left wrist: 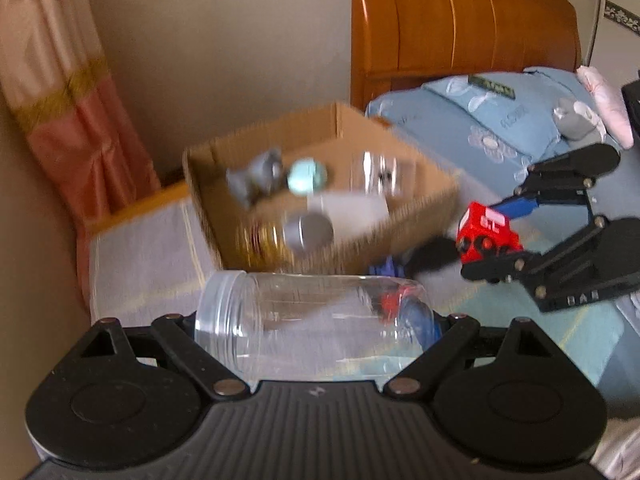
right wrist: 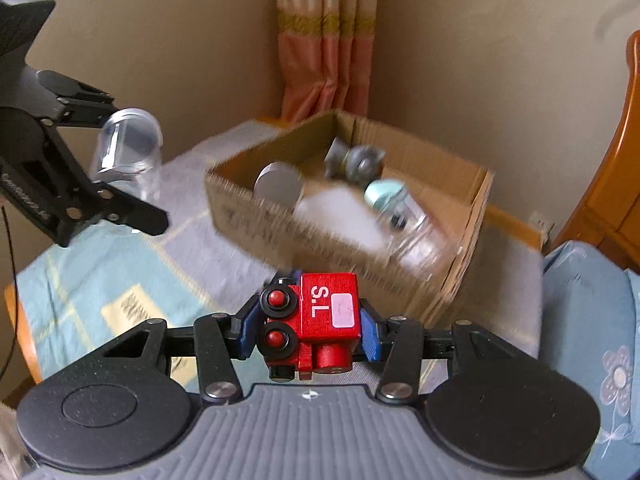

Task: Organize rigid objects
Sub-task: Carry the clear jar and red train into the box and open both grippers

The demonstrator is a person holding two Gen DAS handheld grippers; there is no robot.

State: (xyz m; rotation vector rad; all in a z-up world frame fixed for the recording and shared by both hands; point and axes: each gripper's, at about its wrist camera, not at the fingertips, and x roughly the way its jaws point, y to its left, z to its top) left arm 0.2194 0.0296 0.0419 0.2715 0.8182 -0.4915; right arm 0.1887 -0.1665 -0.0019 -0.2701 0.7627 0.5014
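A clear, lidless plastic jar [left wrist: 280, 312] lies sideways between the fingers of my left gripper [left wrist: 316, 332], which is shut on it and holds it above the bed. From the right wrist view, the left gripper [right wrist: 124, 168] holds the same jar [right wrist: 132, 136] in the air at left. My right gripper [right wrist: 310, 324] is shut on a red toy train [right wrist: 328, 312] marked "S.L", held between blue pads [right wrist: 370, 336]. In the left wrist view the right gripper [left wrist: 496, 240] holds the train [left wrist: 486, 236] to the right of an open cardboard box [left wrist: 400, 216].
The box [right wrist: 280, 232] stands on a pale patterned bedcover [right wrist: 100, 272] and holds a grey figure [right wrist: 356, 160], a teal-lidded jar [right wrist: 384, 196], a grey cylinder [right wrist: 278, 182] and more. Blue bedding [left wrist: 500, 120], a wooden headboard [left wrist: 460, 20] and a pink curtain [left wrist: 80, 120] surround it.
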